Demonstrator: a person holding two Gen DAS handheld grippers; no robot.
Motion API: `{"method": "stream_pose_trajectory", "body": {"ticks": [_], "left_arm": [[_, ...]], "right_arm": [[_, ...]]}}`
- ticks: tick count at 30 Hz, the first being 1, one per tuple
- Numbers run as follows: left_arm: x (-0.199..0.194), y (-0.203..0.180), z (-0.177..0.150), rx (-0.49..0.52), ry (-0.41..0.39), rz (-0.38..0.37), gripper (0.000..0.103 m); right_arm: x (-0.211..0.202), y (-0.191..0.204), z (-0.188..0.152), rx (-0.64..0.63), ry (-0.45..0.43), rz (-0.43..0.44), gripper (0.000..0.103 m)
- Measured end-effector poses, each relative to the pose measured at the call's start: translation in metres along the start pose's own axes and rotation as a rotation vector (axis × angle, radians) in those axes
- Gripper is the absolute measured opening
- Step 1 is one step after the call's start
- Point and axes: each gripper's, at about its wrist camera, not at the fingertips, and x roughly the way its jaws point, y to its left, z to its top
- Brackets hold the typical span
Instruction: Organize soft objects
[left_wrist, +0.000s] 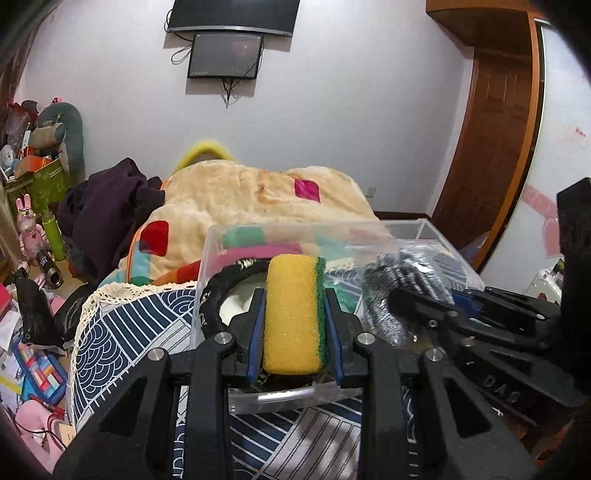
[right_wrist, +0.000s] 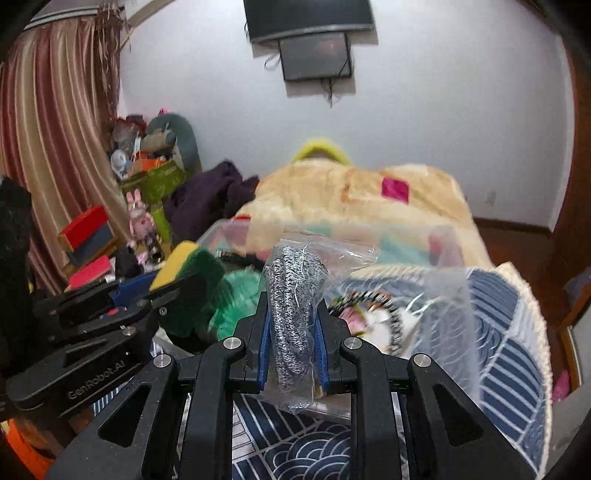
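Note:
My left gripper is shut on a yellow sponge with a green scrub side and holds it over the clear plastic box. My right gripper is shut on a bagged black-and-white knit item, also over the box. In the left wrist view that bagged item is just right of the sponge. In the right wrist view the sponge is to the left, in the left gripper. A black-trimmed item and a green fluffy item lie in the box.
The box stands on a blue-and-white patterned cloth. Behind it lies a cream blanket with coloured patches and dark clothes. Clutter and toys fill the floor to the left. A wooden door is at the right.

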Motion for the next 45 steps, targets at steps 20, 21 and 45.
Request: {"method": "stream_pose_trajectory", "body": {"ticks": [20,21,45], "left_arm": [[-0.048,-0.011,-0.008,0.044,-0.068,0.004,0.049],[-0.055,-0.011,-0.008,0.041,-0.086,0.007,0.049],[-0.184,-0.034,-0.034,0.053,-0.296,0.003,0.096]], "right_arm": [[-0.066,-0.007,-0.005,-0.008,-0.079,0.006,0.034],[-0.071,-0.007,-0.005,-0.014,-0.090,0.005,0.034],[-0.168,0.029,-0.025,-0.087,-0.366,-0.016,0.084]]}}
